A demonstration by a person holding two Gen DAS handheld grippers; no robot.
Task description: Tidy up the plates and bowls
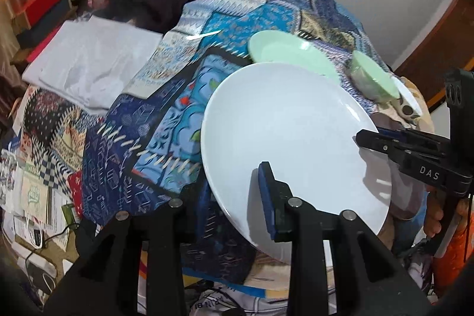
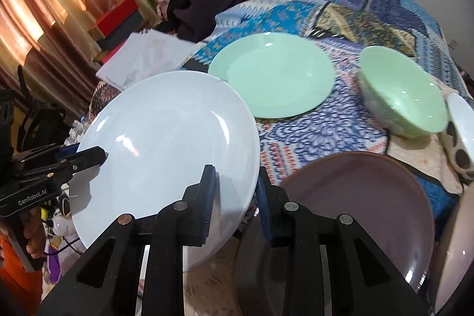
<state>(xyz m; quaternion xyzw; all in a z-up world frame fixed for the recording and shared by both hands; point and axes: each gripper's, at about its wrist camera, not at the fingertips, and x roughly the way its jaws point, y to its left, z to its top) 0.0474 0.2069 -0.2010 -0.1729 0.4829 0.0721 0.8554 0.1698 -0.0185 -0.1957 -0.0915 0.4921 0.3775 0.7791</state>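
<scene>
White plate [image 2: 166, 144]: held tilted in the air above the patchwork quilt [image 2: 311, 132], near edge low, far edge raised, clamped at two spots on its rim. Right gripper [image 2: 234, 197]: fingers closed on the near right rim, one pad above the plate face, one beneath. Left gripper [image 1: 231, 197]: fingers likewise pinched on the opposite rim, one pad on the upper face, the other hidden under the plate. Both tools point steeply downward, each in a person's hand [image 2: 32, 233] with an orange sleeve beside it. Neighbouring stock: green plate [image 2: 271, 74] flat on the quilt just beyond the white one; green bowl [image 2: 404, 94] to its right; brown plate [image 2: 364, 206] close under the right gripper; edge of a white dish [image 2: 462, 120] at far right. Hazards, as judged: glazed rim is slick and the grips are shallow, so uneven motion of the two hands could twist the plate free; its lower edge could knock the brown plate or clip the green plate on the way across.
</scene>
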